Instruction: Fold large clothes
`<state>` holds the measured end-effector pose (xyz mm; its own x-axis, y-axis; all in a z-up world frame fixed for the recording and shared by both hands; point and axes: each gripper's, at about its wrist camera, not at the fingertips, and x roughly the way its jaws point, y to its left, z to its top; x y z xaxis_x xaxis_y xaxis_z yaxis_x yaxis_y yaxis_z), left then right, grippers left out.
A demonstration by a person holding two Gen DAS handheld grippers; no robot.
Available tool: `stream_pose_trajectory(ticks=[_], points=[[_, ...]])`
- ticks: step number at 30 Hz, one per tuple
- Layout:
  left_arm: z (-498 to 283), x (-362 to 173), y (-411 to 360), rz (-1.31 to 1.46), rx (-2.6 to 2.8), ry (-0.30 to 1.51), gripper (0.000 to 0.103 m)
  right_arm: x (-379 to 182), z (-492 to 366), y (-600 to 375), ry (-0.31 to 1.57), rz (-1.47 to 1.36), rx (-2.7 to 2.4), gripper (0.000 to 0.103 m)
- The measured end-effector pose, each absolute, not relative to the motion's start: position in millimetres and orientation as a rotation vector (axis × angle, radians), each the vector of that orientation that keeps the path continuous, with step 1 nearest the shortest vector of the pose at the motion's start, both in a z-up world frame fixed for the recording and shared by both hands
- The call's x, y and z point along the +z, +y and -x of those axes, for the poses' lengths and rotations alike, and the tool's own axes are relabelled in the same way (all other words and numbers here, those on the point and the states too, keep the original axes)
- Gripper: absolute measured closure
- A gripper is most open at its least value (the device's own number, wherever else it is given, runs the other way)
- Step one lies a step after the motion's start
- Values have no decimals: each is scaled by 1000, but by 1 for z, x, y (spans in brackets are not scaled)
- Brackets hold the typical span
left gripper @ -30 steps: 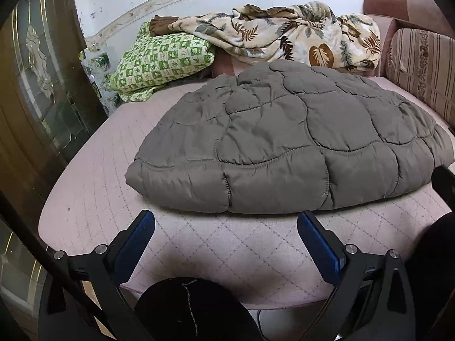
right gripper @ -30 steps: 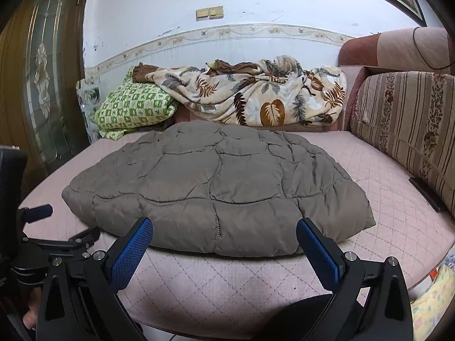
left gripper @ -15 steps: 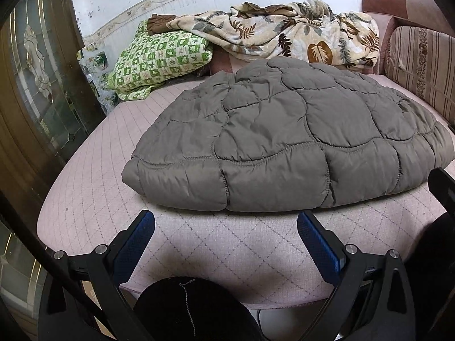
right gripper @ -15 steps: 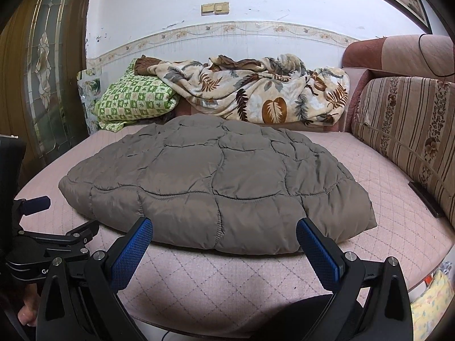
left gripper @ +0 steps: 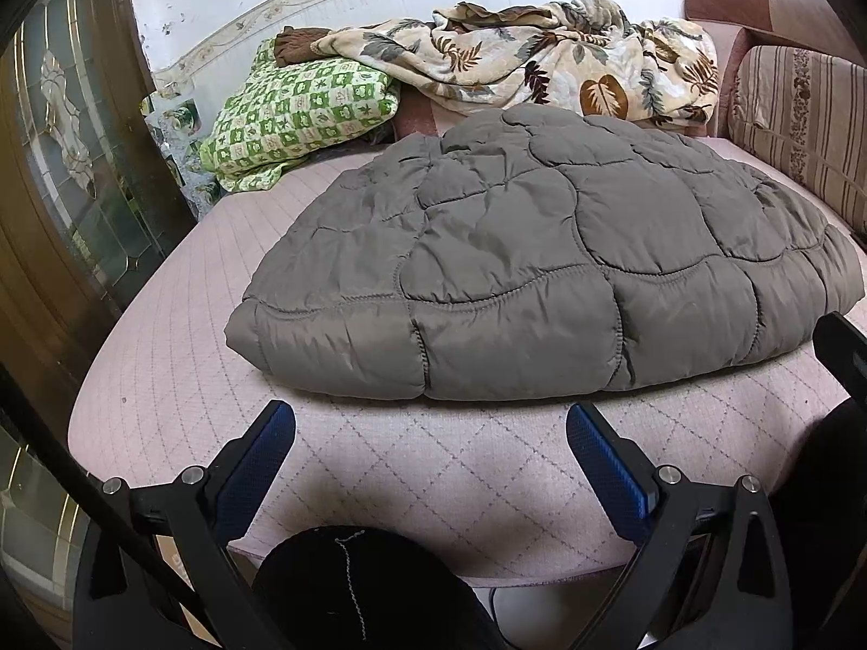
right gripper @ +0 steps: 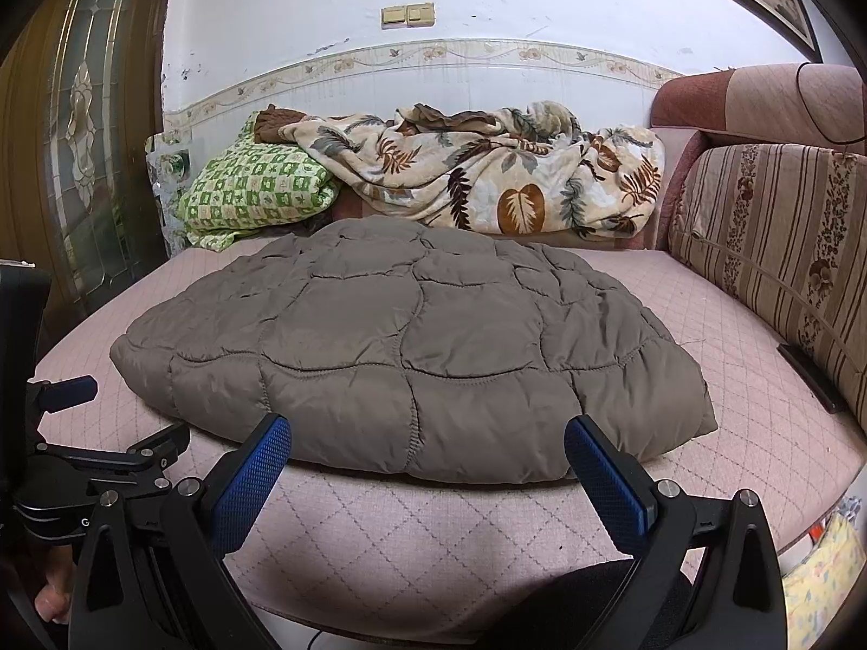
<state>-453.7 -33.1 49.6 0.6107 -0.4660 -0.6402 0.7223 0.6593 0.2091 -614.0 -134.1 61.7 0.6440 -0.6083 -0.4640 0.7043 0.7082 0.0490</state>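
The grey quilted garment [left gripper: 542, 265] lies in the middle of the pink quilted sofa seat [left gripper: 179, 325], already gathered into one thick, puffy, rounded bundle with its near hem doubled under, so at least one fold seems done; whether a further fold or only a tidying is left I cannot tell, since sleeves and collar are hidden. Nothing grips it. The left gripper [left gripper: 431, 433] hangs just short of the near hem, jaws wide apart and empty, and the right gripper [right gripper: 428, 447] stands likewise spread and empty, its blue pads [right gripper: 252, 479] level with the hem's front edge. Behind the bundle sit a green checked pillow [left gripper: 292, 114] and a leaf-print blanket [right gripper: 487, 173], with a striped back cushion [right gripper: 775, 249] at the right. Compared with a second ago, both cameras have drawn closer to the garment, which fills more of each view, while the bundle itself has not shifted and both jaws remain as wide.
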Motion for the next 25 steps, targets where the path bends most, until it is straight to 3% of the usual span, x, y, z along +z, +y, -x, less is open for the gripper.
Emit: stream_pose_trajectory(ticks=[25], points=[[454,53,-28,-474,-727,571,3,62,618,-134,433,-234,-759,1]])
